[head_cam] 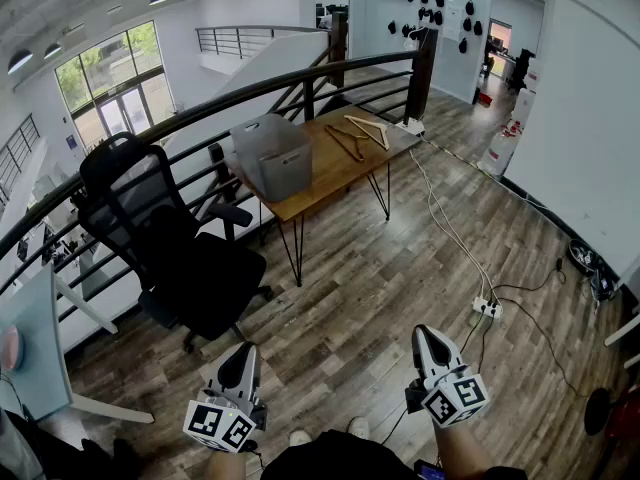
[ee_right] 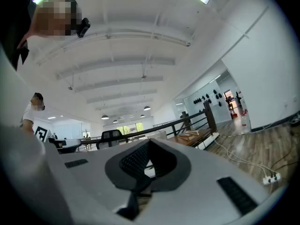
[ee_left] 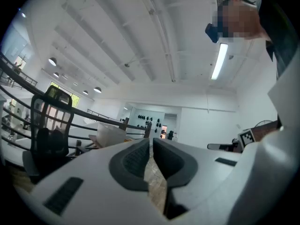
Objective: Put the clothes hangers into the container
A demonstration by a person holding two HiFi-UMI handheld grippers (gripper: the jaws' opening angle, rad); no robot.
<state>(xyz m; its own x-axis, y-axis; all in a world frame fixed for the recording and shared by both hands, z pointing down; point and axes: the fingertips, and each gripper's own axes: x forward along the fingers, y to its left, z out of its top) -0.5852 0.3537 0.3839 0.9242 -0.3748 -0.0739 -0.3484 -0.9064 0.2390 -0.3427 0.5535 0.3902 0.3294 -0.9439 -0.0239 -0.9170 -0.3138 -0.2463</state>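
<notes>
Two wooden clothes hangers [head_cam: 358, 134] lie on the far end of a wooden table [head_cam: 330, 173]; they show again in the right gripper view [ee_right: 193, 134]. A grey plastic container [head_cam: 272, 155] stands on the table's near end and appears pale in the left gripper view [ee_left: 110, 134]. My left gripper [head_cam: 246, 353] and right gripper [head_cam: 424, 335] are held low near the person's body, far short of the table. Both point level, shut, with nothing between the jaws [ee_left: 151, 142] [ee_right: 149, 146].
A black office chair [head_cam: 170, 243] stands left of the table. A dark railing [head_cam: 250, 93] runs behind it. A white cable and power strip [head_cam: 486, 307] lie on the wooden floor to the right. A person stands far off [ee_right: 33, 109].
</notes>
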